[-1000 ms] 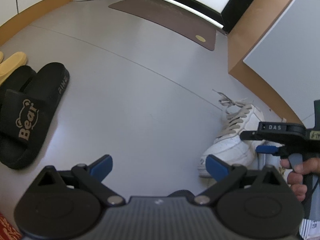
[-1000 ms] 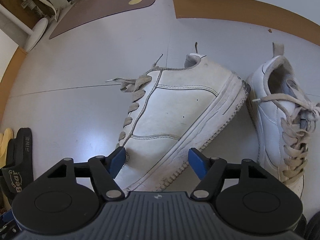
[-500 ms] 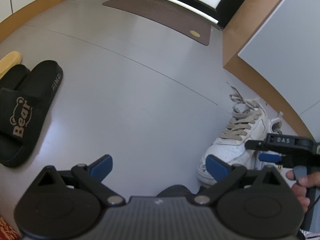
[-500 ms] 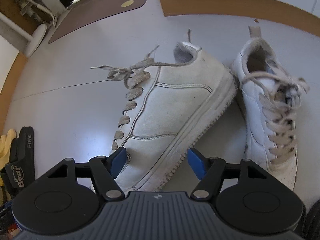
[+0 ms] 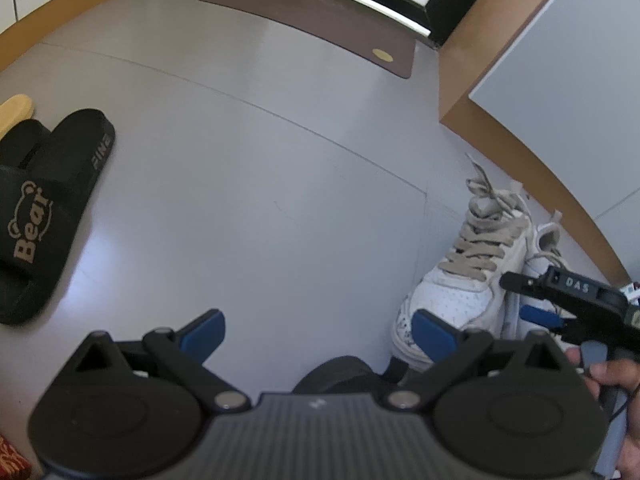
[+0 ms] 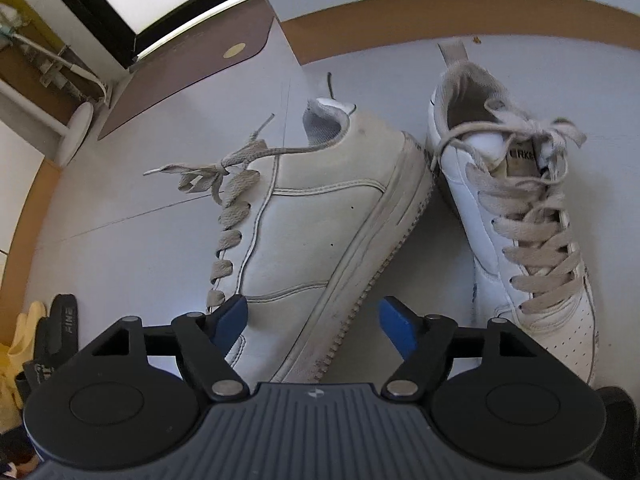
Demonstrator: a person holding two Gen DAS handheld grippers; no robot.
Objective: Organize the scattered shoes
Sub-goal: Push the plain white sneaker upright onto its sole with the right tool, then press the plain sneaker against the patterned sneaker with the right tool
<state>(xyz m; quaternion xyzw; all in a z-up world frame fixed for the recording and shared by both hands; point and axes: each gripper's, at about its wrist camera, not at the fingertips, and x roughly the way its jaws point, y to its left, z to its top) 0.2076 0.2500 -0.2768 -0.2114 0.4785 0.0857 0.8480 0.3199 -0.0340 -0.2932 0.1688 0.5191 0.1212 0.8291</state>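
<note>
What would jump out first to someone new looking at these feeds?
The white sneaker tipped on its side, straight ahead of the open right claw, its sole edge against an upright sneaker beside it. In the left view, a black Bear slide lies far left, beyond the open left claw.

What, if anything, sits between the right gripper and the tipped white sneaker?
Nothing visible. The right gripper is open with its blue fingers either side of the tipped sneaker, toe end right at them. The upright sneaker stands to its right, heels touching, clear of the fingers.
</note>
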